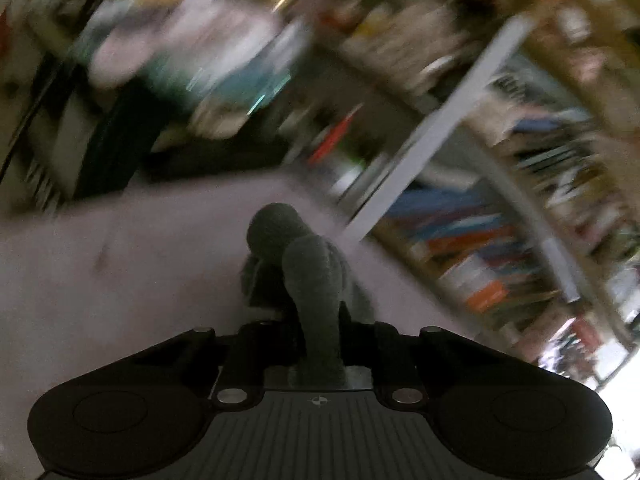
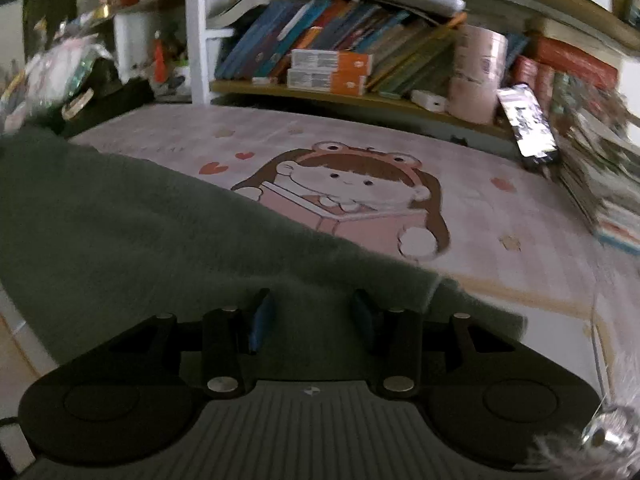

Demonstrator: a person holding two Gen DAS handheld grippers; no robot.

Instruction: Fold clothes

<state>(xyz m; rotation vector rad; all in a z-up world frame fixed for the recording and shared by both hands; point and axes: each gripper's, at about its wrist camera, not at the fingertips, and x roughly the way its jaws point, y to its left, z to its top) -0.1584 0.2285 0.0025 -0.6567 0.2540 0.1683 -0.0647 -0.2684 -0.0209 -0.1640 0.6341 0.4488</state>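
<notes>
A dark green fleecy garment lies spread over the left part of the desk mat, which is pink with a cartoon child printed on it. My right gripper hovers at the garment's near edge. Its blue-padded fingers stand apart, with the fabric lying between and under them, and the pads do not press on it. In the blurred left wrist view, my left gripper is shut on a bunched fold of the same garment, lifted over the pink mat. The bunched fold covers its fingertips.
Behind the desk, shelves hold leaning books, two orange boxes and a pink roll. A phone leans at the back right beside stacked books. Clutter fills the back left.
</notes>
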